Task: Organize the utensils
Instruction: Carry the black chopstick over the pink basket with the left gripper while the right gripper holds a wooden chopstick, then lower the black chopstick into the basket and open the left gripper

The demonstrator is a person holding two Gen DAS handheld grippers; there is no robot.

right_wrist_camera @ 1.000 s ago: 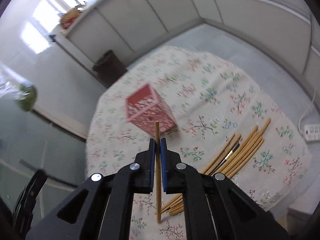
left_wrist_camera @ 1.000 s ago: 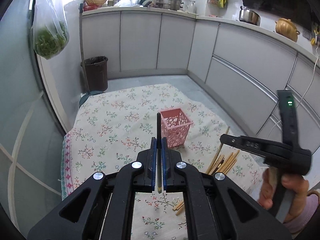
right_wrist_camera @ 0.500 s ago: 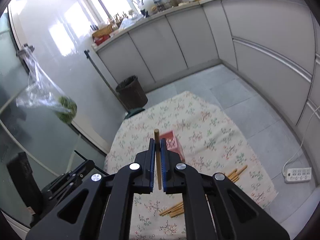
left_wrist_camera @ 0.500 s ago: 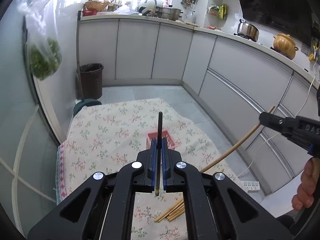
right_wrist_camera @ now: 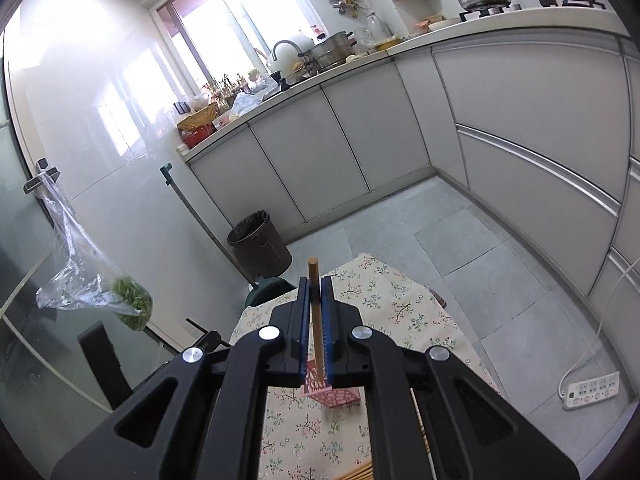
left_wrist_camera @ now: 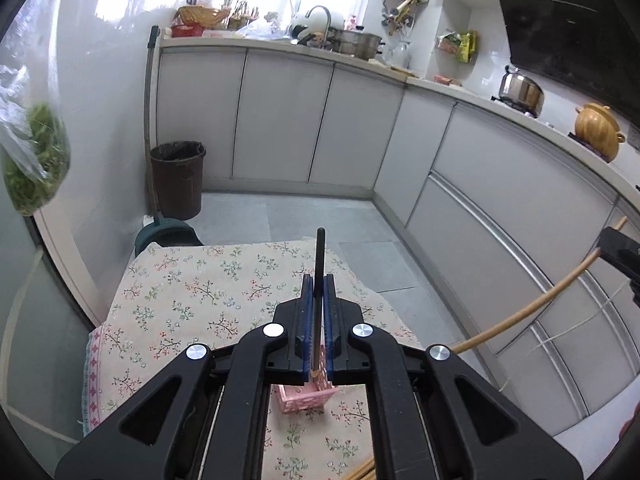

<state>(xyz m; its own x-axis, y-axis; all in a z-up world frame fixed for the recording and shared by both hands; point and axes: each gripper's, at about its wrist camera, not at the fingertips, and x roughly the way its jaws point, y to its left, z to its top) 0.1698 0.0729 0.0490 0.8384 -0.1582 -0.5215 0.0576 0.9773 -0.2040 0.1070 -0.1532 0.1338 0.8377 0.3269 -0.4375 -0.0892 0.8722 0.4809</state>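
My left gripper (left_wrist_camera: pixel 317 286) is shut on a dark chopstick (left_wrist_camera: pixel 320 264) that stands up between its blue pads. Below it, on the floral tablecloth (left_wrist_camera: pixel 192 296), peeks the pink lattice basket (left_wrist_camera: pixel 306 398). My right gripper (right_wrist_camera: pixel 316 286) is shut on a wooden chopstick (right_wrist_camera: pixel 314 296), upright in the jaws, with the pink basket (right_wrist_camera: pixel 332 392) showing under it. In the left wrist view the right gripper (left_wrist_camera: pixel 618 250) shows at the right edge, and its wooden chopstick (left_wrist_camera: pixel 532 308) slants down toward the table. More wooden chopsticks (right_wrist_camera: pixel 356 472) lie at the table's near edge.
A brown waste bin (left_wrist_camera: pixel 178 184) and a mop pole (left_wrist_camera: pixel 149 120) stand by the wall beyond the table. Grey cabinets (left_wrist_camera: pixel 480 208) run along the back and right. A bag of greens (right_wrist_camera: pixel 128 300) hangs at the left. A power strip (right_wrist_camera: pixel 592 390) lies on the floor.
Both grippers have risen well above the table with their chopsticks still held. The pink basket has slid from ahead of the fingers to beneath them in both views.
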